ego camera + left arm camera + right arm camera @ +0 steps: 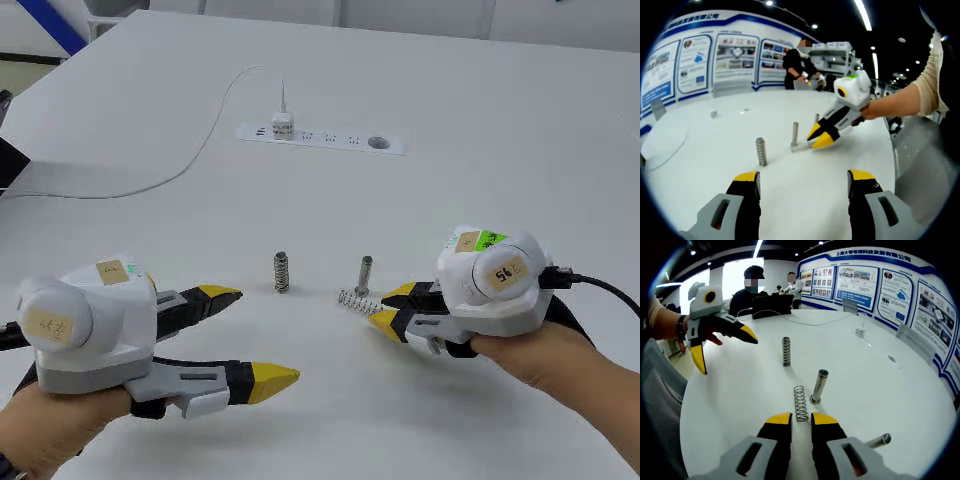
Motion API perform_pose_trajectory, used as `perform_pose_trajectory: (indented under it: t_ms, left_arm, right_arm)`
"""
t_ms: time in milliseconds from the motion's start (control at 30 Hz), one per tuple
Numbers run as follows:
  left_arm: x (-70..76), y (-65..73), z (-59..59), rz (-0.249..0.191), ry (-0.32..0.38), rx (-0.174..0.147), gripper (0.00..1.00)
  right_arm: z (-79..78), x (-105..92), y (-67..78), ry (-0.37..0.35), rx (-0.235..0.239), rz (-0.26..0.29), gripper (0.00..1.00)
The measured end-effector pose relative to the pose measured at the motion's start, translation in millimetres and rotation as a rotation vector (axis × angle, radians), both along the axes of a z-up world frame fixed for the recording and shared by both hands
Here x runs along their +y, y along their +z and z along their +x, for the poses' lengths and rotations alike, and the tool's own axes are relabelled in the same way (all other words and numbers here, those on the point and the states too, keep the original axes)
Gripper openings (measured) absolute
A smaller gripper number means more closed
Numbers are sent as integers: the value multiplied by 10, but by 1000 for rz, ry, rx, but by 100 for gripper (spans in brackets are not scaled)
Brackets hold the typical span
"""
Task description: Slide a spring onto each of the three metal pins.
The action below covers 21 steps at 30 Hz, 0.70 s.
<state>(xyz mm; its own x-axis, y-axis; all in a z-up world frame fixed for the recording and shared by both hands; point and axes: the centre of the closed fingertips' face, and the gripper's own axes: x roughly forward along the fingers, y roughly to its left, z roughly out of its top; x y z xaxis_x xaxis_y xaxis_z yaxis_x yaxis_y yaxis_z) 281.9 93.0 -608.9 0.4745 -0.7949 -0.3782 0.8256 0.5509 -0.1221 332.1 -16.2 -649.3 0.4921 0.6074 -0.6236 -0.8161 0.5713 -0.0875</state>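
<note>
Head view looks down on a white tabletop (pixel 480 120) with both tools over its near edge. The left gripper (pixel 262 334) hovers low at the left, its jaws spread wide and holding nothing. The right gripper (pixel 390 306) sits lower right of the parts. Its jaws are drawn in close on the near end of a loose spring (pixel 356 299), which lies flat on the tabletop, and they appear to pinch it. A power strip (pixel 322 138) lies well beyond, towards the far side. Between the grippers stands a pin with a spring (pixel 281 271) already around it, so by my reading one of the three is done. Just to its right stands a bare pin (pixel 364 275), upright, with the loose spring's far end lying close to its foot. That one looks like the step in hand: the spring has yet to be lifted and dropped over the top. In the right gripper view a third pin (pixel 877 441) shows just beside the jaws, bare as far as it can be seen. I judge two pins are left to fit.
</note>
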Motion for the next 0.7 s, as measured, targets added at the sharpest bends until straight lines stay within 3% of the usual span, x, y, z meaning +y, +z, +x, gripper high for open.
perform_pose_trajectory:
  t_ms: [333,700]
  left_arm:
    - [-22,2,-17,1,0,5,71]
    - [-85,-5,-53,8,-20,10,70]
  right_arm:
    - [9,10,-74,-4,25,8,15]
    - [-68,43,-18,17,17,15,12]
